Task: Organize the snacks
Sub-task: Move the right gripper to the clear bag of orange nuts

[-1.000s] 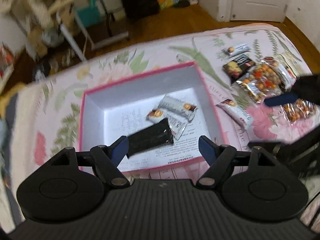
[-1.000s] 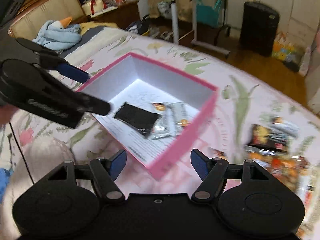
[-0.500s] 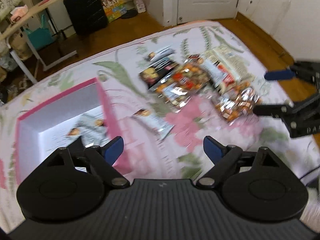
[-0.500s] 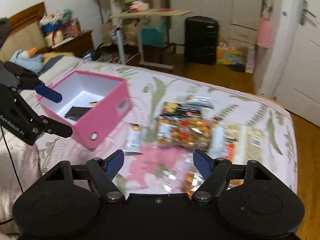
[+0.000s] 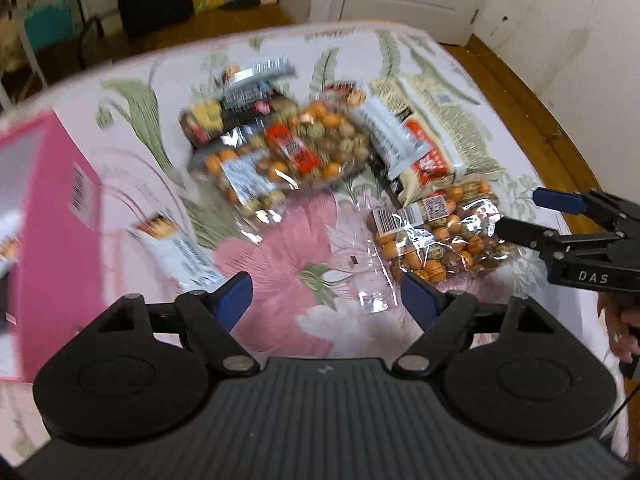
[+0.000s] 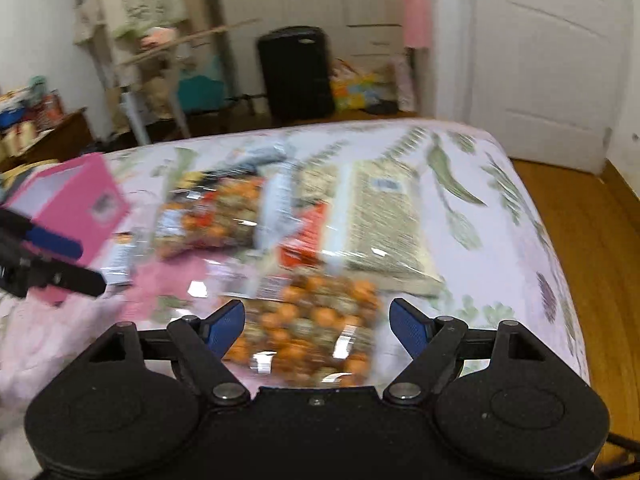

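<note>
The snacks lie heaped on the flowered bed (image 5: 280,264), right of the pink box (image 5: 52,216): a clear bag of orange nuts (image 5: 436,236) nearest, a second nut bag (image 5: 288,156) and a cream packet (image 5: 432,136) farther off, and a small bar (image 5: 176,248) just beside the box. My left claw (image 5: 326,300) has just narrowed a little but stands open and empty over bare sheet. My right claw (image 6: 316,320) is open too, above the near bag. That slick, loose film could slide or bunch between the pads, and the two claws, close together, might collide.
</note>
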`<state>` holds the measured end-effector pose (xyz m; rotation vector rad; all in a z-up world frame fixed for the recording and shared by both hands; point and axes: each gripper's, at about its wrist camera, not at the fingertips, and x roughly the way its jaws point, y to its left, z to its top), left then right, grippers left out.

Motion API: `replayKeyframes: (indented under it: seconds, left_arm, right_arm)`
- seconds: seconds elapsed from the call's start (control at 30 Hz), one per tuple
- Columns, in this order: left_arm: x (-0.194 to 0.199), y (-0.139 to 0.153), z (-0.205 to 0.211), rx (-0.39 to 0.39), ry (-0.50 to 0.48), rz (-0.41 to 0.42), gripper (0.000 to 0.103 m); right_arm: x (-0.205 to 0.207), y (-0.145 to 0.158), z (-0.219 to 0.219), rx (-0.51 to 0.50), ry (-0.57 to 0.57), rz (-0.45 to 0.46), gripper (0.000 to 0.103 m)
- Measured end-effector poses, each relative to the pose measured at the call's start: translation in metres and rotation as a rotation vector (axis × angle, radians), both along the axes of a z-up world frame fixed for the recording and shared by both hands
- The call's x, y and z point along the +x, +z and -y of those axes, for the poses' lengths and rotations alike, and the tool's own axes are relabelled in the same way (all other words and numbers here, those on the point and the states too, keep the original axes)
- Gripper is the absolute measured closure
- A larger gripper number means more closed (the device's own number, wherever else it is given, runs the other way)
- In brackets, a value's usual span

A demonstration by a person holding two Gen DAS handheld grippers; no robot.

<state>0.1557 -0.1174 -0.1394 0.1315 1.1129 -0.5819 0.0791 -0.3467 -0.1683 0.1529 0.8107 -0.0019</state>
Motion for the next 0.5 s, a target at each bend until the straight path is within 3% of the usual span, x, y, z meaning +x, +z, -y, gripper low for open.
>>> replayKeyframes:
  seconds: [0.07, 0.17, 0.23, 0.4, 0.5]
  left_arm:
    - [0.008, -0.017, 0.001, -0.026, 0.043, -0.058, 0.029]
    - [0.016, -0.038, -0.004, -0.09, 0.095, -0.155, 0.043]
    - [0.019, -0.05, -0.005, -0.135, 0.09, -0.208, 0.06]
    - [0.013, -0.059, 0.001, -0.212, 0.04, -0.213, 0.076]
    - [0.014, -0.068, 0.011, -0.216, 0.043, -0.241, 0.077]
  right_arm:
    - [0.004, -0.01, 0.013, 0.045, -0.041, -0.009, 0.02]
    - [0.008, -0.027, 0.035, 0.163, -0.099, -0.055, 0.02]
    - [0.01, -0.037, 0.044, 0.239, -0.12, -0.073, 0.02]
    - [0.01, -0.051, 0.056, 0.351, -0.142, -0.095, 0.018]
    - [0.014, -0.051, 0.053, 0.346, -0.116, -0.116, 0.018]
